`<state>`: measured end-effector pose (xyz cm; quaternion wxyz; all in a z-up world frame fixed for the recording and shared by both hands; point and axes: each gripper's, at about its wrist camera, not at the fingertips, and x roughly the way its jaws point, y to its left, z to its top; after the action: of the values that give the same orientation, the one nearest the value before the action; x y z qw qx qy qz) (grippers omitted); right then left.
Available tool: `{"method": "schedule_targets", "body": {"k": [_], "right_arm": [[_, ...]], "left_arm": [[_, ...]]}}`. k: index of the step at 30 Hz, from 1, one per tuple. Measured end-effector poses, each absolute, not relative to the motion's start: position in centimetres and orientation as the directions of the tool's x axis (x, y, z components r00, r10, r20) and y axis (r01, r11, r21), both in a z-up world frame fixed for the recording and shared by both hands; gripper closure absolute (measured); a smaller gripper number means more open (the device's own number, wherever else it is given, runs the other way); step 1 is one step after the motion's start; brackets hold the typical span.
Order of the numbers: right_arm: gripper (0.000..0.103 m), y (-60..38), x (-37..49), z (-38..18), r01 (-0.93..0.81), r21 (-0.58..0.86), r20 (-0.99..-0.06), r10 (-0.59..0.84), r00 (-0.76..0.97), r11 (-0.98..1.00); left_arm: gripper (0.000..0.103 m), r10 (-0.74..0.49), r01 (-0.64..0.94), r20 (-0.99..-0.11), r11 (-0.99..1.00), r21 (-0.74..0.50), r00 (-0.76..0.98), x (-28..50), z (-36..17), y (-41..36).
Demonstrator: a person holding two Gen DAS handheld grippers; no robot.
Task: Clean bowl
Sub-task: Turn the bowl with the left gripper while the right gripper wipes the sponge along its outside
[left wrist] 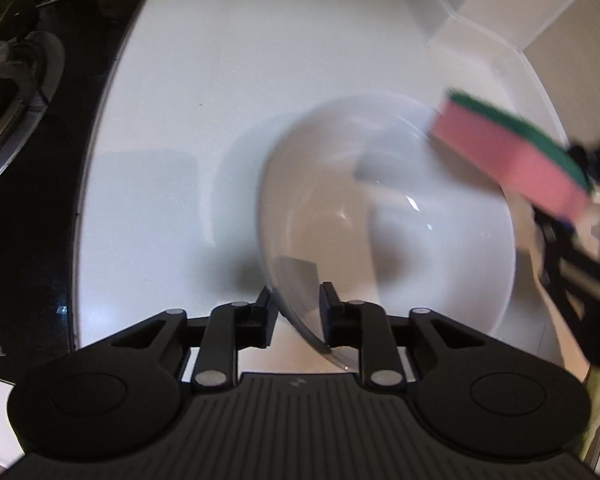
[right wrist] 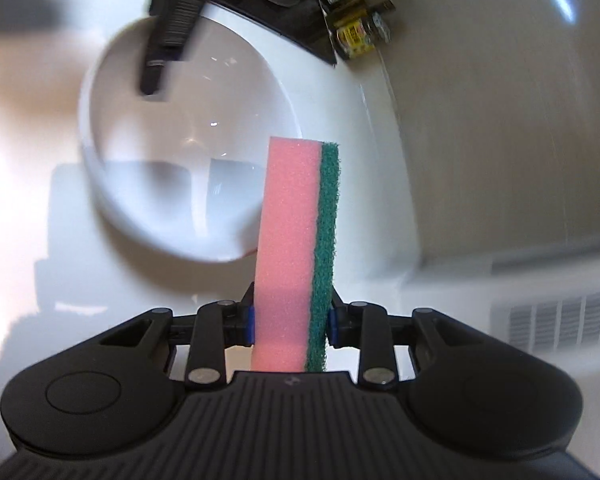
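A white bowl (left wrist: 380,208) sits tilted on the white counter (left wrist: 220,80). My left gripper (left wrist: 298,308) straddles its near rim, one finger outside the wall and one inside, shut on the rim. In the right wrist view the bowl (right wrist: 180,140) lies ahead to the left, with a left finger (right wrist: 156,68) reaching down into it. My right gripper (right wrist: 290,320) is shut on a pink sponge (right wrist: 288,240) with a green scouring side, which stands upright. Seen from the left wrist, the sponge (left wrist: 512,156) hovers blurred over the bowl's far right rim.
A black gas hob (left wrist: 20,120) borders the counter on the left, with several bottles and jars (right wrist: 360,28) behind it. A pale wall with a vent grille (right wrist: 560,320) stands on the right.
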<state>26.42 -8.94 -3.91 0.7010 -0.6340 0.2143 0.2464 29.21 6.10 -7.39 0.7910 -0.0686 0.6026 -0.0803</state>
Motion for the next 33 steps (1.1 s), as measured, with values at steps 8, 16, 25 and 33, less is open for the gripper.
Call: {"method": "schedule_targets", "body": {"k": [8, 16, 25, 33], "right_arm": [[0.076, -6.5, 20.0, -4.2, -0.532, -0.833, -0.542, -0.029, 0.84, 0.15], [0.076, -5.3, 11.8, -2.8, -0.571, -0.758, -0.604, -0.008, 0.797, 0.315], [0.076, -7.9, 12.4, -3.5, -0.62, -0.767, -0.616, 0.08, 0.784, 0.166], [0.076, -10.1, 14.5, -3.6, -0.643, -0.765, -0.629, 0.164, 0.76, 0.046]], "left_arm": [[0.079, -0.069, -0.098, -0.921, 0.989, -0.115, 0.384, 28.5, -7.9, 5.1], [0.08, -0.067, -0.171, -0.93, 0.976, -0.137, 0.362, 29.2, -7.9, 5.6], [0.084, -0.118, 0.298, -0.954, 0.954, -0.031, 0.276, 35.8, -3.9, 4.9], [0.085, -0.095, 0.564, -0.986, 0.826, 0.001, 0.14, 41.2, -5.3, -0.1]]}}
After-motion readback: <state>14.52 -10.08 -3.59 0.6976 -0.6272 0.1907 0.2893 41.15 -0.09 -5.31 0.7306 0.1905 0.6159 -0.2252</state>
